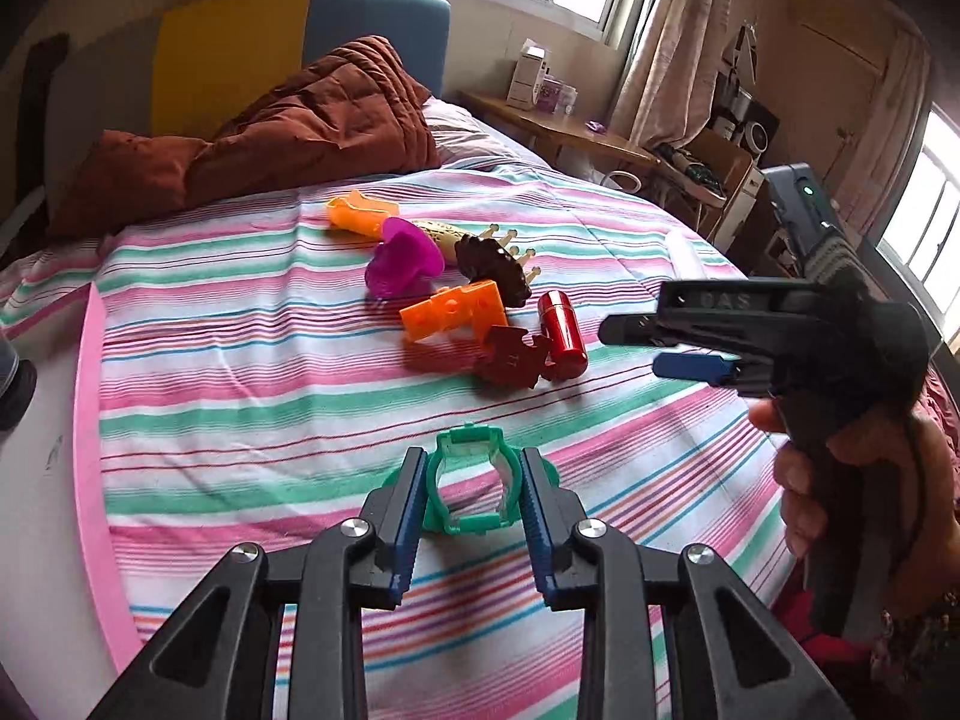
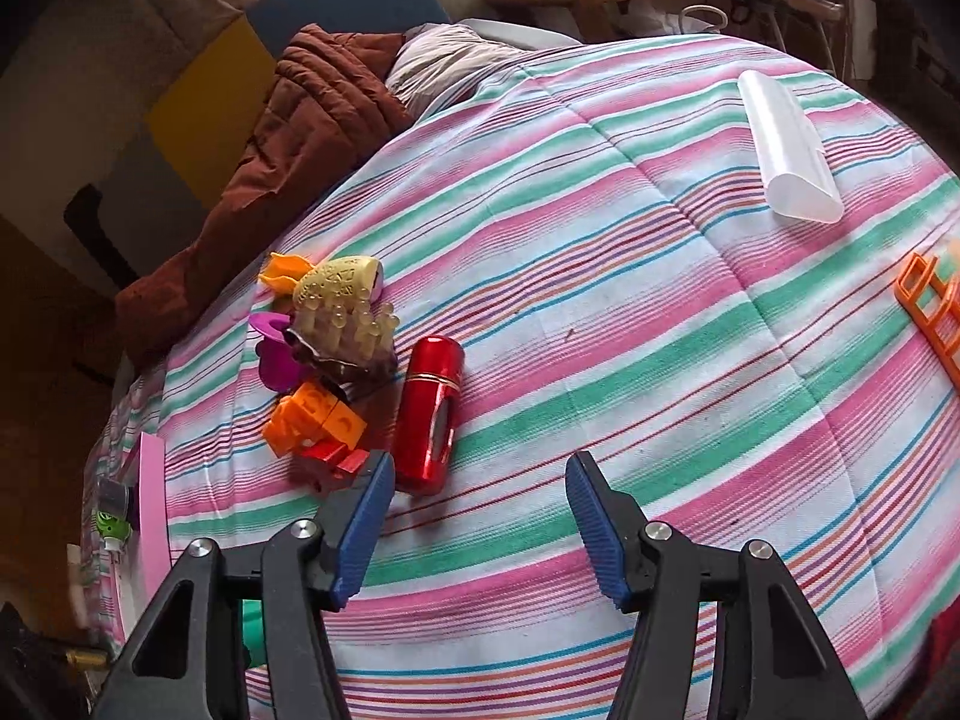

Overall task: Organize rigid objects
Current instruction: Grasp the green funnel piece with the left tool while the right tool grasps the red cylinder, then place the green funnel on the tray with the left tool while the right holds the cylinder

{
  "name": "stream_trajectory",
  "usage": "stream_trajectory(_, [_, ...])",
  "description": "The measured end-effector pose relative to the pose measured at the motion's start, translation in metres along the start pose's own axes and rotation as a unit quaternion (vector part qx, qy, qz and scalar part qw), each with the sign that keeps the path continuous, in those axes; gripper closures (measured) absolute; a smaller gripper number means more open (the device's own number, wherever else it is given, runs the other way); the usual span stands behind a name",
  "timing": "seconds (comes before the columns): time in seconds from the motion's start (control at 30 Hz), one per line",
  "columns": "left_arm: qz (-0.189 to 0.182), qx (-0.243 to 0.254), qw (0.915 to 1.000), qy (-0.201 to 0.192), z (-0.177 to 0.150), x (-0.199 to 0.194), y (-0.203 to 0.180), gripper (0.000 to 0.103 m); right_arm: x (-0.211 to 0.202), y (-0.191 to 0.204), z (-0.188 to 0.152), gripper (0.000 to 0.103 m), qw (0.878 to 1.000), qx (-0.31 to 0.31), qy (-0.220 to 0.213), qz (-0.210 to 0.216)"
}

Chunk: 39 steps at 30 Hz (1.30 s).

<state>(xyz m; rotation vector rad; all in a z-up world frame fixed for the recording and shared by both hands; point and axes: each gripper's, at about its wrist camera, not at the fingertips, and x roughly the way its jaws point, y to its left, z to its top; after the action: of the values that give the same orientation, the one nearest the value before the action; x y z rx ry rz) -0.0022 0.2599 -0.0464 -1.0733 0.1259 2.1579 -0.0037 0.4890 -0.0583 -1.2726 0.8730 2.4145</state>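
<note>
The left hand-held gripper (image 1: 468,489) has its two blue pads pressed against the sides of a green plastic ring piece (image 1: 469,483), held just above the striped bedspread (image 1: 240,396), short of the pile. And what a pile: an orange block (image 1: 451,311), a red cylinder (image 1: 562,335), a dark red puzzle-shaped piece (image 1: 511,357), a purple cup (image 1: 403,258), a spiky brown piece (image 1: 493,269) and an orange scoop (image 1: 359,213), all bunched together mid-bed. So the gathering looks well along, with the green piece seemingly next to join.

Over to the right hand-held gripper (image 2: 480,531): jaws spread wide, nothing between them, hovering close beside the red cylinder.

Still outstanding, by the look of it: the right wrist view alone shows a white translucent case (image 2: 789,147) lying well apart from the pile, and an orange frame (image 2: 933,312) at the far right edge. The left wrist view alone shows the grip on the green piece, and the person's hand (image 1: 840,480) around the right gripper's handle.
</note>
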Motion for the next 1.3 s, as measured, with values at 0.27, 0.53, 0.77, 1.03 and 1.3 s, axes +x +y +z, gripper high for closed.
stream_trajectory(0.27, [0.018,0.035,0.9992,0.007,-0.008,-0.005,-0.009,0.073,0.033,0.019,0.017,0.057,0.999,-0.035,0.008,-0.028])
stream_trajectory(0.53, [0.022,0.041,0.9989,0.009,-0.011,0.003,-0.017,0.072,0.041,0.018,0.014,0.077,0.996,-0.067,0.014,-0.051])
stream_trajectory(0.77, [0.014,0.024,0.9995,0.018,-0.013,0.005,-0.010,0.071,0.035,0.021,0.005,0.078,0.993,-0.084,0.036,-0.070])
stream_trajectory(1.03, [0.013,0.013,0.9998,-0.001,-0.007,-0.014,-0.004,0.073,0.023,0.018,-0.004,0.079,0.994,-0.077,0.040,-0.065])
stream_trajectory(1.3, [0.022,-0.013,0.9990,-0.037,0.006,-0.047,0.018,0.073,0.011,0.038,-0.010,0.079,0.992,-0.107,0.011,-0.065])
